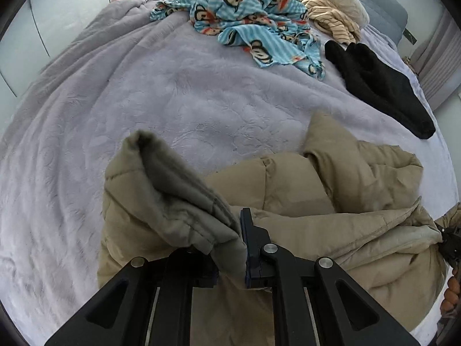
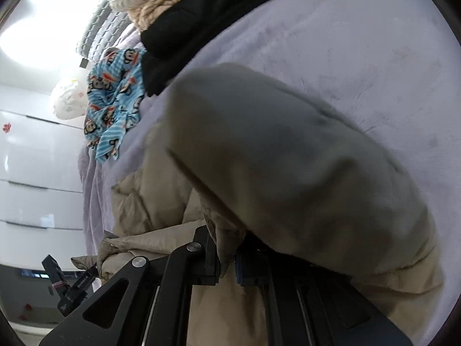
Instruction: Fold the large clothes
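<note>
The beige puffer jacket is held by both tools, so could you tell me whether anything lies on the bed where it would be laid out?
Nothing visible does. The beige puffer jacket is clamped in the left tool and the right tool. The lavender blanket ahead is bare; the black garment and blue monkey-print garment lie farther back.

Legible text: none certain; red character-like sticker [image 2: 6,127] on white drawer front [image 2: 37,155], possibly a decoration; unreadable white lettering on left gripper [image 2: 82,282].
</note>
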The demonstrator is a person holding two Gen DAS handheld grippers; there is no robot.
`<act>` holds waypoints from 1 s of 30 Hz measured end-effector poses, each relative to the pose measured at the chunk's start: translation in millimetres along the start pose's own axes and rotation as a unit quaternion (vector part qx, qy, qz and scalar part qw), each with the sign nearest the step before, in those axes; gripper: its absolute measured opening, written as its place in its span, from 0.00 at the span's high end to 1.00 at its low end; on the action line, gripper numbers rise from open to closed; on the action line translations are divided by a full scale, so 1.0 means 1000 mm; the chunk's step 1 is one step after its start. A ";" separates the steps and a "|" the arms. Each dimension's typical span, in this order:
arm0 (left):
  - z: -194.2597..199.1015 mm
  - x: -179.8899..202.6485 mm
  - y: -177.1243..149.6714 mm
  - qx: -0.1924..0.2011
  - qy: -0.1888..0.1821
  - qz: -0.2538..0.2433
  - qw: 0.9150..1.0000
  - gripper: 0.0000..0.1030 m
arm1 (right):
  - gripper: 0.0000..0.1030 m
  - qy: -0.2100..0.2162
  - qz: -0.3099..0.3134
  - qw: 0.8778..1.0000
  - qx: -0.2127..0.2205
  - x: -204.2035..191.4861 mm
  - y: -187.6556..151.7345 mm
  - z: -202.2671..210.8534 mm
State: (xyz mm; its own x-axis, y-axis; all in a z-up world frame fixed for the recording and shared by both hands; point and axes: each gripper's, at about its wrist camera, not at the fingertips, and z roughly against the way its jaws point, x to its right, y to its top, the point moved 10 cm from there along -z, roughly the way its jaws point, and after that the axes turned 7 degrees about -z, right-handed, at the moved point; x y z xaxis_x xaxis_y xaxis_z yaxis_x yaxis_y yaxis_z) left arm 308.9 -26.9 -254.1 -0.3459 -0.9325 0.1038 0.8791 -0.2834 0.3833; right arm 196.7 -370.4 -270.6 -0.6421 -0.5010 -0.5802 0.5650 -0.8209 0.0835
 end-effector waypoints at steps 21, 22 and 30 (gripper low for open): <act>0.005 0.043 0.000 0.052 0.057 -0.103 0.992 0.61 | 0.78 -0.070 0.178 0.982 -0.011 -0.029 -0.022 0.003; -0.008 0.037 0.001 0.048 0.065 -0.091 0.993 0.61 | 0.78 -0.084 0.181 0.980 -0.002 -0.023 -0.015 -0.002; -0.052 0.023 0.016 0.053 0.054 -0.046 0.996 0.61 | 1.00 -0.065 0.119 0.990 0.022 0.023 0.028 -0.049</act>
State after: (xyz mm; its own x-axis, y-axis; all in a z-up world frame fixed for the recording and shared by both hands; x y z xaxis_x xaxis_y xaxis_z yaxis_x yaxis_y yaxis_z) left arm 331.9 -64.0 -293.1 -0.3814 -0.9238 -0.0324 0.8038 -0.3487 0.4820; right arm 223.0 -391.5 -321.2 -0.5564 -0.7107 -0.4305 0.6875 -0.6847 0.2418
